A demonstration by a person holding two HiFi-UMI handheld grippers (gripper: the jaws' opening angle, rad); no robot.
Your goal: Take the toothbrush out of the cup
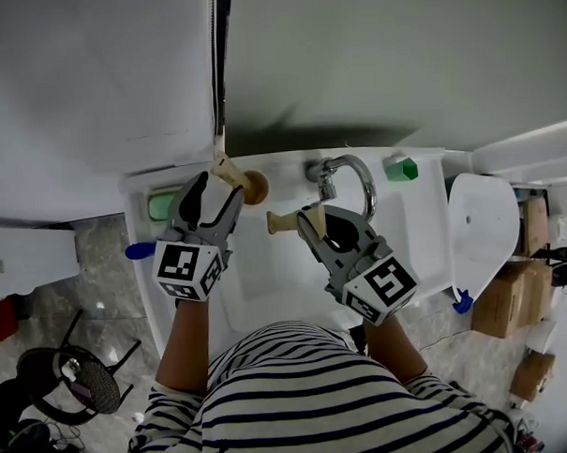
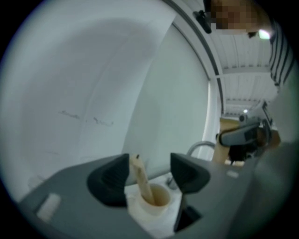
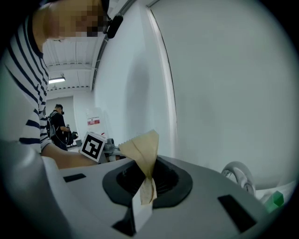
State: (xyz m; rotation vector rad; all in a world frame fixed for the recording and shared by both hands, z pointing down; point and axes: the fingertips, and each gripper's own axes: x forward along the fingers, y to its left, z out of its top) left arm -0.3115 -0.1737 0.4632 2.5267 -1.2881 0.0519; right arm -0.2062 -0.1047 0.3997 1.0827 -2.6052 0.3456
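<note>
A beige cup (image 1: 255, 186) stands on the back rim of the white sink (image 1: 267, 268), with a tan toothbrush (image 1: 223, 165) leaning up out of it. My left gripper (image 1: 224, 192) is open around the cup. In the left gripper view the cup (image 2: 150, 201) and toothbrush (image 2: 140, 179) sit between the spread fingers of the left gripper (image 2: 150, 162), and the pads stay off them. My right gripper (image 1: 307, 217) is shut on a tan packet (image 1: 281, 222) that sticks out to the left over the basin. In the right gripper view that packet (image 3: 142, 151), with its zigzag-cut end, rises from the closed right gripper (image 3: 148, 181).
A chrome faucet (image 1: 353, 176) arches over the basin's back edge, with a green block (image 1: 404, 169) to its right. A green dish (image 1: 162, 205) sits at the sink's left corner. White walls rise close behind. A white fixture (image 1: 485, 226) is at the right, and a black chair (image 1: 83, 370) at the lower left.
</note>
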